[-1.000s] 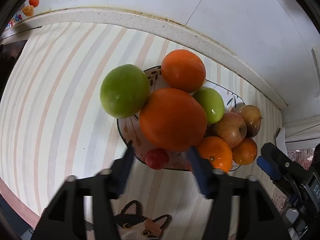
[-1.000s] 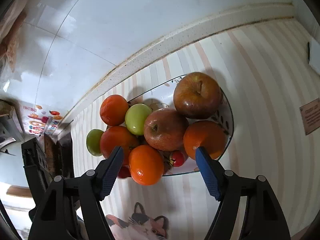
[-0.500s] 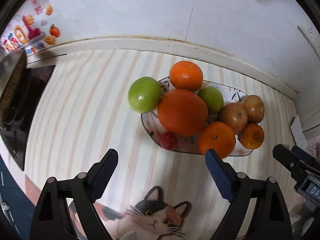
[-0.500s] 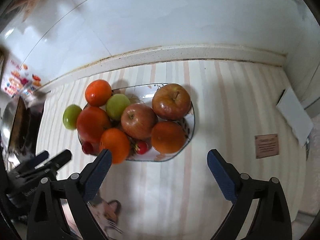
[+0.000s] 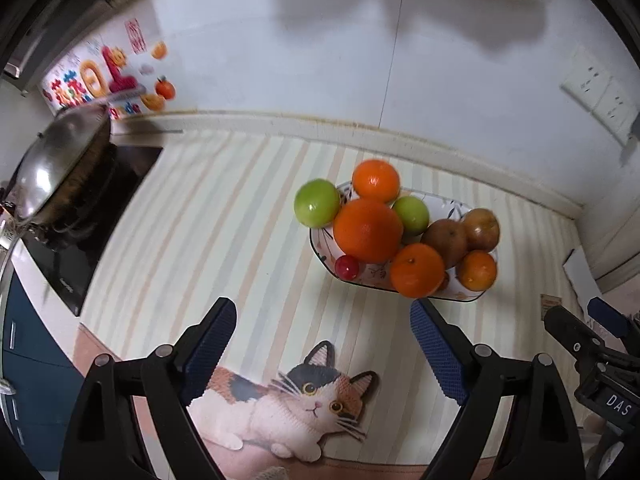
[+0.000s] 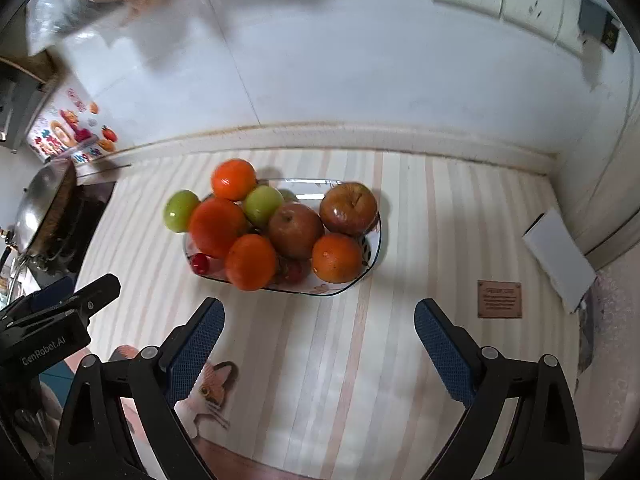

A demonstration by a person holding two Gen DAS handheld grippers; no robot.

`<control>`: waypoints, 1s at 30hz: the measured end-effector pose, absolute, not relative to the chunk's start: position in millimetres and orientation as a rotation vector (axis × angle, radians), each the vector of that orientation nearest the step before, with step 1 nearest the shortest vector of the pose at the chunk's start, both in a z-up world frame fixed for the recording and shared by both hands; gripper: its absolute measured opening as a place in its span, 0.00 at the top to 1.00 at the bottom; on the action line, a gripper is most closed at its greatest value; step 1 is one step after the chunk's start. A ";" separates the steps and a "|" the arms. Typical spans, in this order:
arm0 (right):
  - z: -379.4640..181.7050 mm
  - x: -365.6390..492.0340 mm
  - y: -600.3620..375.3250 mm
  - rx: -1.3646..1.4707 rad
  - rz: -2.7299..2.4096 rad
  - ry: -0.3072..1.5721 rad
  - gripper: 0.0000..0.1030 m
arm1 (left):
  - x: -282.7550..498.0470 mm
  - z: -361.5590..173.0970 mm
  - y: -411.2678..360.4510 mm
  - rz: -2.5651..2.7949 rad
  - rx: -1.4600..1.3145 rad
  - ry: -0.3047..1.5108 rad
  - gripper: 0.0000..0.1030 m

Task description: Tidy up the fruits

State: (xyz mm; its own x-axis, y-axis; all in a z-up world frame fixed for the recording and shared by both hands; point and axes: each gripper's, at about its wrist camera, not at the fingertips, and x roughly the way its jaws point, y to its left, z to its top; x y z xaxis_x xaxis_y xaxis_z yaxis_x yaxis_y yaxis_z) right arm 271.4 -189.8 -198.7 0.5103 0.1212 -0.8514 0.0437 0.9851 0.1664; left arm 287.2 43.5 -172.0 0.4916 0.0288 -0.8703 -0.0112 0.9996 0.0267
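A patterned plate (image 5: 320, 246) heaped with fruit is seen near the back edge of the counter, on a striped mat (image 5: 224, 224) with a cat picture (image 5: 304, 400) at its front edge. On the plate, a large orange (image 5: 368, 230) is piled at the left end, with a smaller orange (image 5: 376, 181) behind it and a green apple (image 5: 411, 214) beside it. A second green apple (image 5: 317, 203) is perched at the plate's left rim, overhanging it. Two brownish-red apples (image 6: 349, 208) are set toward the right end, with two more oranges (image 6: 337, 258) at the front rim and a small red fruit (image 5: 346, 267) at the front left corner.

The left gripper (image 5: 322, 332) is held above the mat's front, its jaws spread wide with nothing between them. The right gripper (image 6: 318, 332) is likewise held well apart from the plate, jaws wide and empty. Both pairs of jaws have just been opening. A wok (image 5: 56, 172) is seen on the stove at the counter's left end.
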 end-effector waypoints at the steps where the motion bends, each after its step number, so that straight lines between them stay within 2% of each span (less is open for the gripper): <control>1: -191.8 264.2 -188.1 0.168 0.048 1.020 0.05 | 280.7 -165.7 44.0 0.021 0.016 1.042 0.14; 16: -90.1 102.1 -174.8 0.137 0.021 0.830 0.03 | 136.0 -79.0 45.7 -0.035 0.009 0.871 0.14; 23: -56.6 36.1 -179.4 0.134 0.046 0.761 0.03 | 83.9 -58.3 33.7 -0.044 0.034 0.838 0.14; 30: -29.7 5.2 -186.2 0.107 0.102 0.705 0.02 | 52.8 -43.8 19.3 -0.017 0.035 0.799 0.14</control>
State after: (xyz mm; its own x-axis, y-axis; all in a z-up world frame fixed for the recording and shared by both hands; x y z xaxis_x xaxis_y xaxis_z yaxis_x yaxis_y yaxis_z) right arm 5.2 -186.2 -29.7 0.7571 0.1297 -0.6403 -0.0576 0.9895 0.1324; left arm 52.8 19.3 -43.8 0.6970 -0.0017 -0.7171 0.0282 0.9993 0.0251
